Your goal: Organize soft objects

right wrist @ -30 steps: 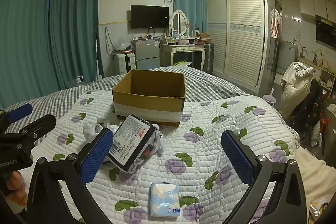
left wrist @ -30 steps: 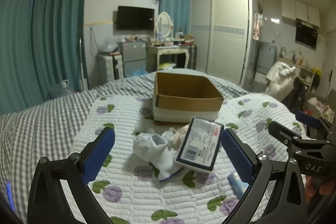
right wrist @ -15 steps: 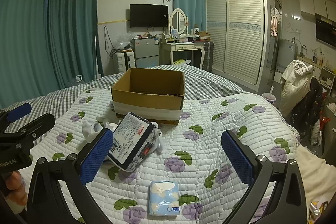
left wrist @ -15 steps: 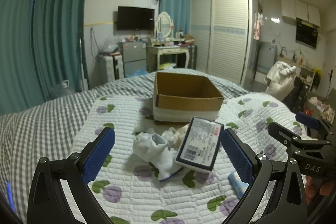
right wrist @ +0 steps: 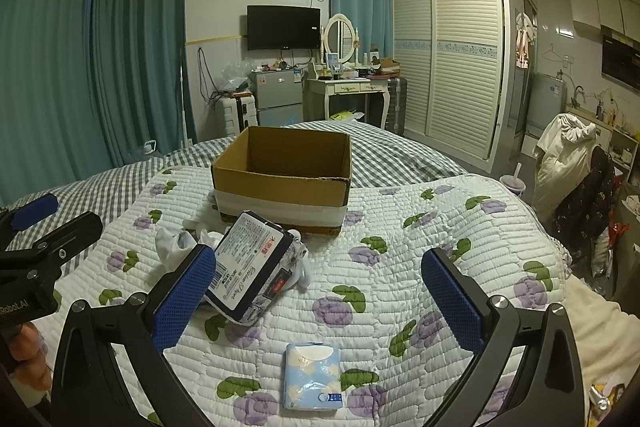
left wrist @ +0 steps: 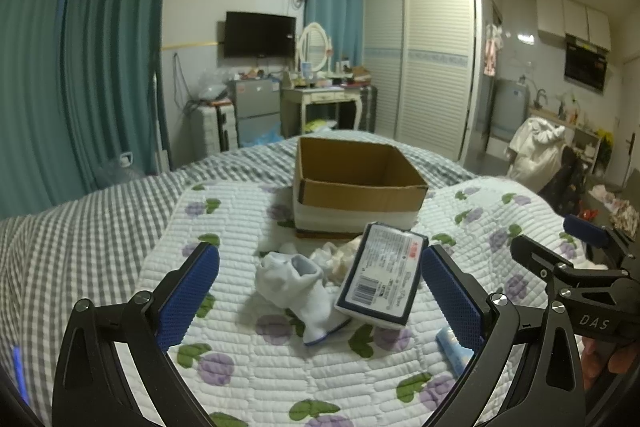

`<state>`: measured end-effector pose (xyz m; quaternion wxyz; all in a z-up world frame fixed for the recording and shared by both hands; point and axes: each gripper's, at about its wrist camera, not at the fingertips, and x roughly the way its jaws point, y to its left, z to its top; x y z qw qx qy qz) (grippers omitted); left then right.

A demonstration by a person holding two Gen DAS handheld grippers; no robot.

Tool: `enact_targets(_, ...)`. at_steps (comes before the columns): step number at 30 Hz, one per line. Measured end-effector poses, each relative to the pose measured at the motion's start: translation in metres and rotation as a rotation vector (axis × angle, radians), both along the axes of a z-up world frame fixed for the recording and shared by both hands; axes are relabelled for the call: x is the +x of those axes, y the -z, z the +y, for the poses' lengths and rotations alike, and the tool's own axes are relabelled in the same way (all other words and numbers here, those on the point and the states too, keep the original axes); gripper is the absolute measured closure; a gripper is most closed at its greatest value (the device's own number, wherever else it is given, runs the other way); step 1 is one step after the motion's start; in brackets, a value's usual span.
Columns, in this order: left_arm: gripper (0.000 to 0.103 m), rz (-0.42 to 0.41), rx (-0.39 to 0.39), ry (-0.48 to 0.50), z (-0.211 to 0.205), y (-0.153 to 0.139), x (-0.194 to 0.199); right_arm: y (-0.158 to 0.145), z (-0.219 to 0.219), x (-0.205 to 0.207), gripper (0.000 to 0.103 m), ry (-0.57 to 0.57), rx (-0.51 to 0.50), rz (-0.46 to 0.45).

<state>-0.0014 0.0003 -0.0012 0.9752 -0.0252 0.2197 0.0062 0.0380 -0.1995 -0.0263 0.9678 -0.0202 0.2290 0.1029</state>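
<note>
On the bed, the cardboard box [left wrist: 360,187] serves as the landmark: it sits open-topped toward the far side of the flowered quilt [right wrist: 440,227], and the inner walls that show are bare brown card; its floor is hidden from both views. Left of the box the quilt ends and gray checked bedding [left wrist: 80,235] runs off to the bed's edge, with nothing lying on it.

Just in front of the box, a little to its left, lies a white sock [left wrist: 296,287], crumpled with its cuff gaping. Beside the sock, directly before the box, is a small heap of pale cloth [left wrist: 336,259], and against it leans a dark-edged tissue pack [left wrist: 380,275] with a barcode label, tilted up toward the box. Well in front of the box, nearer the cameras, a light-blue pocket tissue packet [right wrist: 312,375] lies flat on the quilt by itself.

Right of the box the quilt is bare out to its rounded edge, where the bed drops toward the room.

Near the socks, the left claw [left wrist: 320,299] hovers with its blue pads spread wide, holding nothing, the sock and tissue pack framed between them. To its right, the right claw [right wrist: 316,303] also stands wide and unloaded above the blue packet.
</note>
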Motion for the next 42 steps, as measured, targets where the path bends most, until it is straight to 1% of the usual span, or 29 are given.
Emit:
enact_targets(24, 0.0, 0.004, 0.005, 0.001, 0.002, 0.0053, -0.0005, 0.0023, -0.0012, 0.0007, 0.0, 0.003, -0.002, 0.007)
enact_targets(39, 0.0, -0.002, 0.007, 0.006, 0.002, 0.006, -0.0008, 0.002, -0.0015, 0.0006, 0.0, 0.001, -0.002, 0.008)
enact_targets(42, 0.0, -0.006, 0.011, 0.006, 0.0003, 0.0025, -0.0029, 0.0011, -0.0026, -0.0002, 0.0, 0.001, -0.004, 0.007)
